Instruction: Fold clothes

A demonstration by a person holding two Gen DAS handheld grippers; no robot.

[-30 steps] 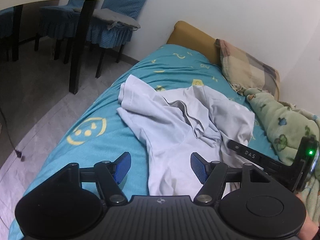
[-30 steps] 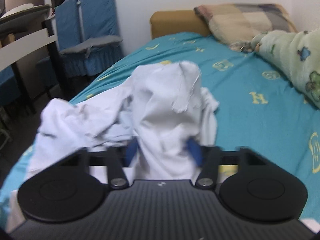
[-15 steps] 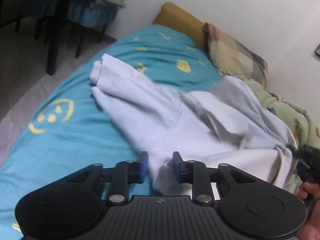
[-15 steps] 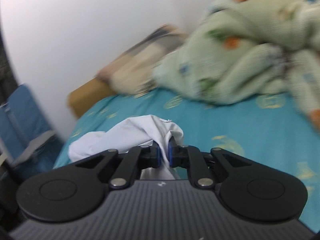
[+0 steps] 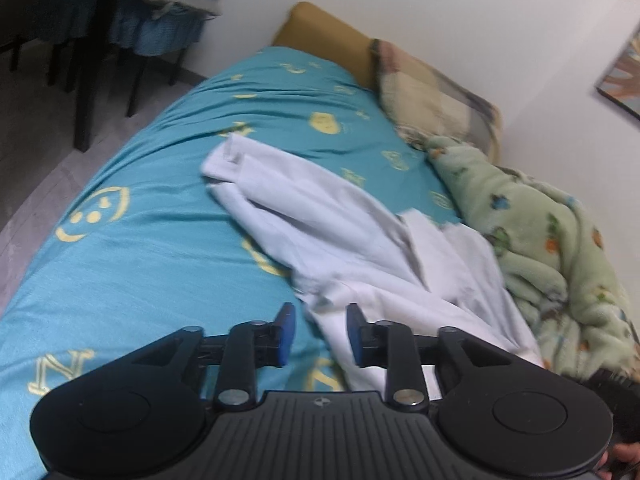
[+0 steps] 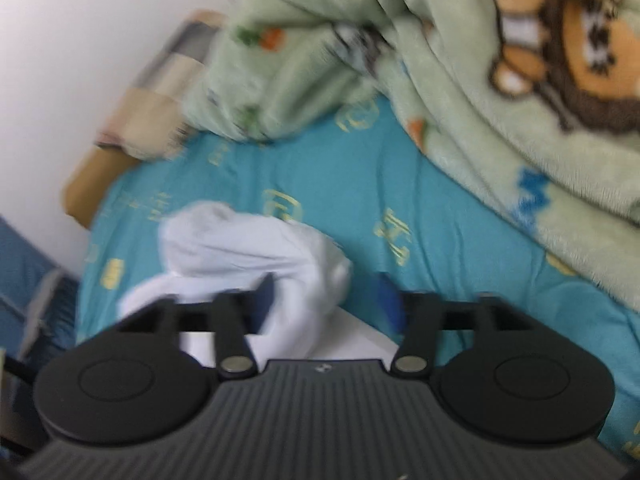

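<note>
Left gripper (image 5: 320,330), jaws opening, straddles the near edge of a white garment (image 5: 352,248) lying crumpled on the teal bed sheet (image 5: 152,264). At 3 o'clock, right gripper (image 6: 326,300), jaws opening, garment bunched between them.

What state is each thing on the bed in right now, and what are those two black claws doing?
White garment: unfolded, spread rumpled across the bed.
Left gripper: jaws opening, the garment's near edge between them, not pinched.
Right gripper: jaws opening, a bunch of white cloth between them, no longer pinched.
Green blanket: crumpled in a heap beside the garment.
Pillow: lying at the head of the bed.
Bedsheet: spread fairly smooth.
</note>
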